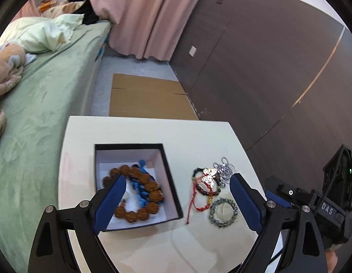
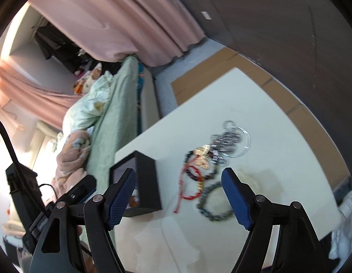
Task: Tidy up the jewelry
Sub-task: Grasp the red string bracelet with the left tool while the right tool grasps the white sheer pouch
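Note:
A black open box (image 1: 171,182) with a white lining stands on the white table (image 1: 141,132). Inside lie a brown large-bead bracelet (image 1: 151,207) and a blue cord piece (image 1: 139,186). To its right is a loose pile: a grey bead bracelet (image 1: 223,213), a red cord bracelet (image 1: 198,198), dark bead bracelets and silver chains (image 1: 223,170). My left gripper (image 1: 176,198) is open and empty above the box's right side. My right gripper (image 2: 178,191) is open and empty above the pile (image 2: 212,159); the box (image 2: 148,182) is at its left.
A bed with a green sheet (image 1: 39,113) runs along the table's left. Flat cardboard (image 1: 148,97) lies on the floor beyond the table. A dark panelled wall (image 1: 266,68) is to the right, pink curtains (image 1: 148,16) at the back.

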### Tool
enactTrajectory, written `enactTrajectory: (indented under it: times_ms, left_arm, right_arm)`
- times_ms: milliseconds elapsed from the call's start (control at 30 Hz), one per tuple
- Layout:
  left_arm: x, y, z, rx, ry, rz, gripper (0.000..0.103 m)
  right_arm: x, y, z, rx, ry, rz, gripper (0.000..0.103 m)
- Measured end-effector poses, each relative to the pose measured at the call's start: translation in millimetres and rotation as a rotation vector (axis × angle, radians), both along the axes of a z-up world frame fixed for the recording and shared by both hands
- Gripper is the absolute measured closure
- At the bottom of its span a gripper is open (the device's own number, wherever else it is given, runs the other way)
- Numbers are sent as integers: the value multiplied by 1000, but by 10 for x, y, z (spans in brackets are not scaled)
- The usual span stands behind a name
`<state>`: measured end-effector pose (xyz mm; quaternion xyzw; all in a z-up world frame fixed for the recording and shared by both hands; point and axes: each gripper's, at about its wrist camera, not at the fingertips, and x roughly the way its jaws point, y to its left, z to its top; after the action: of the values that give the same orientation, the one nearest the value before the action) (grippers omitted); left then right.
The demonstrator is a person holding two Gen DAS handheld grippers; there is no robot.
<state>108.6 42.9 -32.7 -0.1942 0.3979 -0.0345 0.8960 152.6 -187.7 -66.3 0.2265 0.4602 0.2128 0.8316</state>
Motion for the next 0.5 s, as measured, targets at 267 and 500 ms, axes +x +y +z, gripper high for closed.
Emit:
enactTrajectory:
  times_ms: [267, 500]
  left_arm:
    - [47, -428, -77, 20, 4, -80, 24]
    - [144, -744, -226, 32, 49, -127, 48]
  right_arm:
    - [19, -396, -201, 9, 94, -69, 27]
    - [36, -618, -367, 43, 165, -96, 46]
